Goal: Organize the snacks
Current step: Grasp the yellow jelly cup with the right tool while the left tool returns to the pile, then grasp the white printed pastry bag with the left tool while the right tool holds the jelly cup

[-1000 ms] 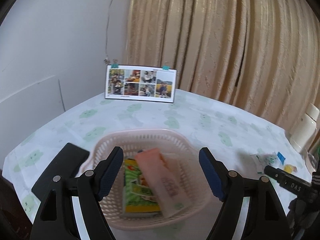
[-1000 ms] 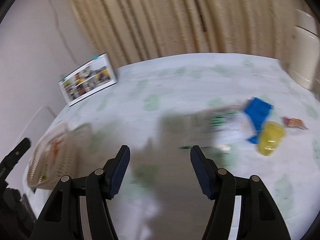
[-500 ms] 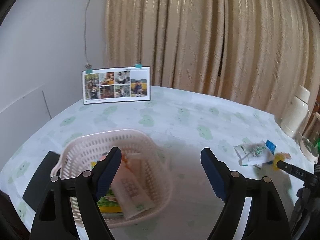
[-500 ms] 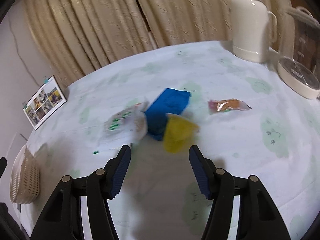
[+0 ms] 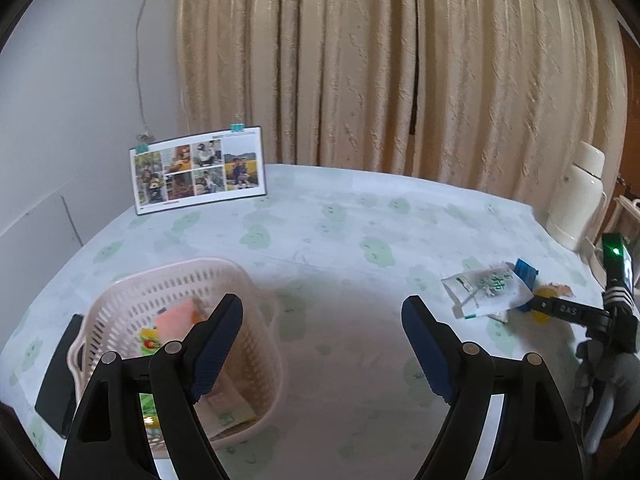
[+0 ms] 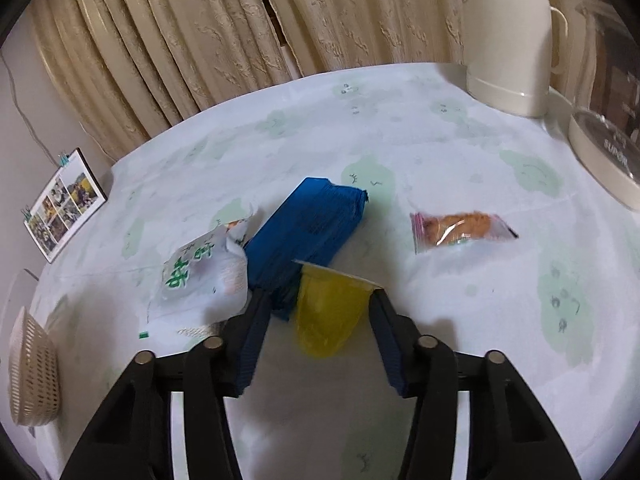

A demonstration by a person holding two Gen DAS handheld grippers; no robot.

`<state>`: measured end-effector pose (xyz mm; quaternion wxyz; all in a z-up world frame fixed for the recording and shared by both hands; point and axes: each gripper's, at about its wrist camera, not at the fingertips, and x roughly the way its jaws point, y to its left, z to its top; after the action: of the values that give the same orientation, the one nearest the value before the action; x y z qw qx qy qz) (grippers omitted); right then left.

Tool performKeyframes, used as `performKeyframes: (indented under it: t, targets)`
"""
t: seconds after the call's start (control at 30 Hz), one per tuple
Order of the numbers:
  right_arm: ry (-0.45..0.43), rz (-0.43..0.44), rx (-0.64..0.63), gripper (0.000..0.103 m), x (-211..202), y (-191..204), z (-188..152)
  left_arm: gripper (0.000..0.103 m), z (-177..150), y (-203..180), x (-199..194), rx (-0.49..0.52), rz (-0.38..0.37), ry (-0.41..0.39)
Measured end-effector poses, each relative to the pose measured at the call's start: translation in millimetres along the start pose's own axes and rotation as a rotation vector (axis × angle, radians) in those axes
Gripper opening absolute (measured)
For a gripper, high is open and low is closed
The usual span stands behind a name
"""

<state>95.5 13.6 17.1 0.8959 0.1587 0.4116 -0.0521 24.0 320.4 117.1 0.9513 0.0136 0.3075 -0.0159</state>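
Right now your right gripper (image 6: 316, 320) is down at the table (image 6: 460, 152) with its jaws spread wide on either side of the yellow cup (image 6: 326, 312). The cup lies on its side, its mouth turned away from you, and sits between the blue pads; the right pad looks to be at the cup's rim, though you cannot tell whether it truly touches. Nothing is gripped yet. Just behind the cup lies the blue pack (image 6: 308, 236), touching it, and to the left of that the white bag (image 6: 204, 272) with green writing leans against the pack. The clear packet (image 6: 460, 230) with an orange snack lies apart to the right. A white flask (image 6: 508, 36) and a kettle base (image 6: 604, 156) stand at the far right edge.

Your left gripper (image 5: 322, 340) hangs above the table, jaws released and wide apart, holding nothing. Its left finger crosses in front of the basket (image 5: 132, 300), which sits at the near left of the table and holds a pink pack (image 5: 178, 318) and a green-and-yellow one (image 5: 150, 344). A black slab (image 5: 56, 384) lies beside the basket on its left. A photo card (image 5: 198, 170) stands at the far side before the curtain (image 5: 380, 60).
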Motion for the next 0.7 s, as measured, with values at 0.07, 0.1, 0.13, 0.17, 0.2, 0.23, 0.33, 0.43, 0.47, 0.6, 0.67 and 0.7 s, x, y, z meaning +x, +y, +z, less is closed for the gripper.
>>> performKeyframes:
  t: [0.07,0.1,0.13,0.17,0.2,0.23,0.33,0.43,0.47,0.6,0.67,0.7]
  targets:
    - [0.0,0.0,-0.011,0.037,0.9,-1.3,1.0,0.082,0.8,-6.4,4.8,0.016,-0.011,0.009]
    - [0.001,0.003,-0.015,0.034,0.3,-2.3,1.2,0.082,1.5,-9.5,7.4,0.022,-0.017,0.014]
    - [0.003,0.007,-0.019,0.031,-0.2,-3.5,1.3,0.082,2.1,-12.9,10.2,0.029,-0.024,0.02]
    - [0.005,0.012,-0.024,0.031,-0.9,-4.9,1.2,0.082,2.8,-17.6,13.8,0.037,-0.035,0.027]
    - [0.005,0.013,-0.028,0.031,-1.8,-6.6,0.9,0.082,3.4,-21.5,17.2,0.043,-0.046,0.033]
    - [0.005,0.014,-0.033,0.031,-2.5,-7.8,0.3,0.082,4.1,-26.5,20.8,0.051,-0.061,0.04]
    - [0.005,0.031,-0.038,0.031,-5.9,-12.6,-1.5,0.082,5.2,-42.5,34.2,0.083,-0.11,0.071]
    - [0.003,0.043,-0.029,0.031,-9.9,-19.5,-2.4,0.082,5.7,-63.8,49.4,0.127,-0.162,0.103]
    - [0.003,0.047,-0.024,0.031,-11.1,-22.1,-2.7,0.082,6.0,-70.6,54.3,0.14,-0.177,0.112]
    - [0.002,0.064,-0.01,0.031,-15.0,-29.3,-3.2,0.082,5.8,-100.3,75.2,0.208,-0.244,0.152]
    - [0.001,0.075,-0.005,0.031,-17.1,-31.6,-3.4,0.082,6.0,-116.3,85.8,0.249,-0.282,0.17]
    - [0.001,0.079,-0.004,0.031,-17.7,-32.2,-3.2,0.082,6.1,-122.6,90.2,0.265,-0.294,0.177]
